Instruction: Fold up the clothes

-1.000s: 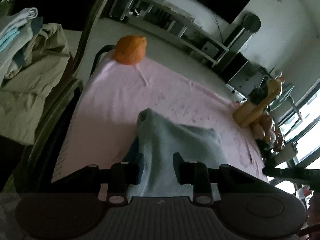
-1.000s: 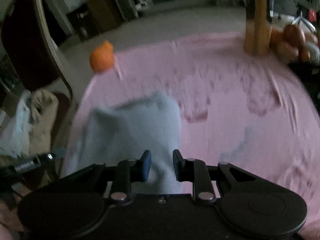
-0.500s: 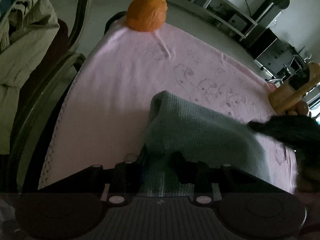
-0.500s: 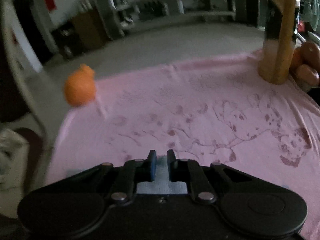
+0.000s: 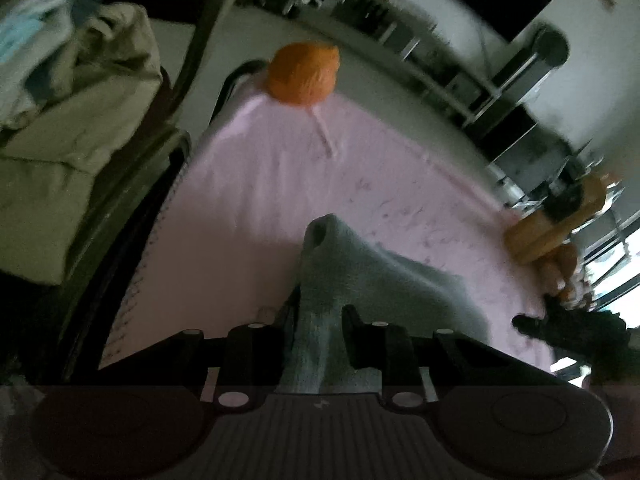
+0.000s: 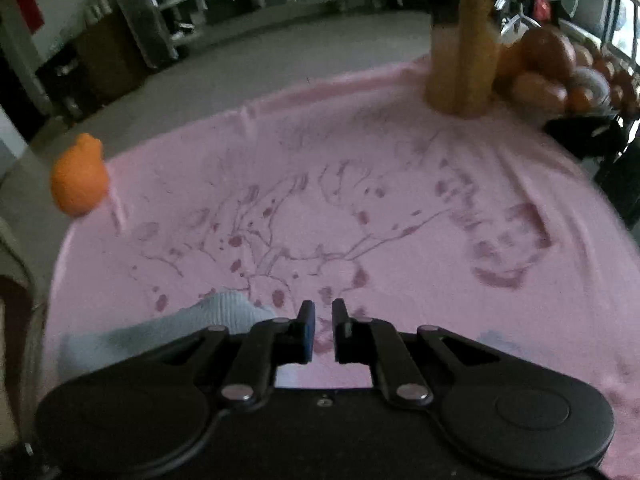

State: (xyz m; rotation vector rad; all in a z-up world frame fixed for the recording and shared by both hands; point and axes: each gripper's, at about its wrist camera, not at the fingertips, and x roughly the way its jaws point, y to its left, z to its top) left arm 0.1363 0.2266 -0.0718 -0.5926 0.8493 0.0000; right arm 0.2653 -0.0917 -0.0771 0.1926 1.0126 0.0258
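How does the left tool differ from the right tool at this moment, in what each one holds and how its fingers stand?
The left tool has the grey-blue garment between its fingers, lifting it in a ridge off the pink cloth; the right tool holds nothing. The left tool's gap is filled with fabric; the right tool's narrow gap shows only pink cloth, with the garment lying to its left. Both are black and point over the same table.

Both grippers are black, the left gripper [image 5: 318,330] ribbed, the right gripper [image 6: 321,330] smooth (silver rivets at the joints).
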